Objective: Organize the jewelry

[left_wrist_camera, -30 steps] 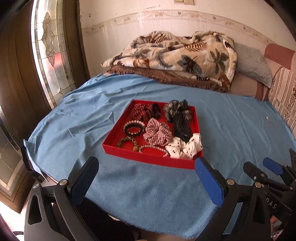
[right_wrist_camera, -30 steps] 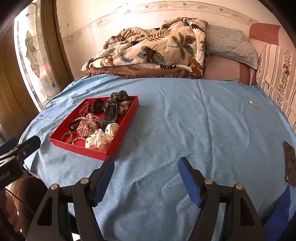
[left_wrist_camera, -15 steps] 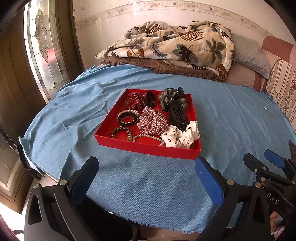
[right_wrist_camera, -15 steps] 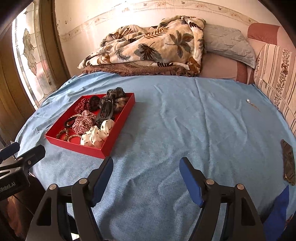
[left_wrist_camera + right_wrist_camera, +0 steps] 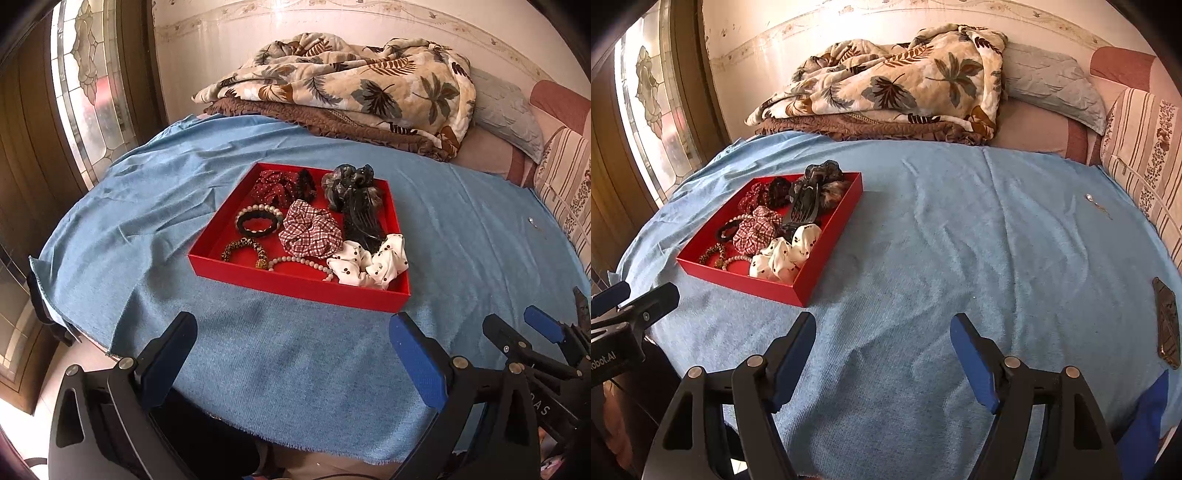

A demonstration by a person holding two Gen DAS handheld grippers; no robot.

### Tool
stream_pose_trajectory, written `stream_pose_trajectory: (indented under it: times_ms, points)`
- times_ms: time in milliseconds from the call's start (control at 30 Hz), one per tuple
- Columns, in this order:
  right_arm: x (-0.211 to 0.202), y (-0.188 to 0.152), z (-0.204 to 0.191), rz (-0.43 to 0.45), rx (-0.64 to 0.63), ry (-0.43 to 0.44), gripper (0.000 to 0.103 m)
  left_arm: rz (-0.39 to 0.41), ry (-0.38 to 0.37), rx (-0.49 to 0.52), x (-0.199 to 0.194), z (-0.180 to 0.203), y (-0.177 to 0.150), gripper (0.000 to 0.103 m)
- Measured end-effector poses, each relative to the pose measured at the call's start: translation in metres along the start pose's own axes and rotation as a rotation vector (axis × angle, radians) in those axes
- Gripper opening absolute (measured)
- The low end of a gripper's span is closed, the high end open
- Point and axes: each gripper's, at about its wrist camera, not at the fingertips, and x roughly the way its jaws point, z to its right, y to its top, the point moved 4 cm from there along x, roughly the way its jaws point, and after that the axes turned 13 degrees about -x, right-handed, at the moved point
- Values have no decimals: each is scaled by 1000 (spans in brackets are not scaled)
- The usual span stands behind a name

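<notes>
A red tray (image 5: 295, 286) sits on the blue cloth, also in the right wrist view (image 5: 831, 236). It holds a white dotted scrunchie (image 5: 369, 264), a checked red scrunchie (image 5: 310, 232), a dark red scrunchie (image 5: 273, 186), a black hair claw (image 5: 360, 210), a black bead bracelet (image 5: 256, 223), a leopard bracelet (image 5: 243, 249) and a pearl bracelet (image 5: 299, 262). My left gripper (image 5: 293, 350) is open and empty, short of the tray's front wall. My right gripper (image 5: 882, 350) is open and empty over bare cloth, right of the tray.
A small earring (image 5: 1089, 197) lies on the blue cloth (image 5: 960, 240) at the far right, and a brown flat object (image 5: 1167, 321) lies near the right edge. A leaf-print blanket (image 5: 351, 85) and pillows are piled at the back. A stained-glass door (image 5: 85, 74) stands left.
Both grippers have moved forward towards the bed, so the tray looks nearer and lower in the left wrist view. Both stay open. Nothing in the tray has moved.
</notes>
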Motion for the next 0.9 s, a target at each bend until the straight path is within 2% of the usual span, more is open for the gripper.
stream_pose_trajectory:
  times_ms: [500,733,900]
  points:
    - [14,-8,1,-43,2,-18,81,-37,-10,-9,14,-1,-4,103]
    - [17,-12,10,-56,30,-18,81,-22,-6,-7,11,0,-4,103]
    - [10,-10,10,-30,28,-21,81,-6,-4,1,6,2,-3,103]
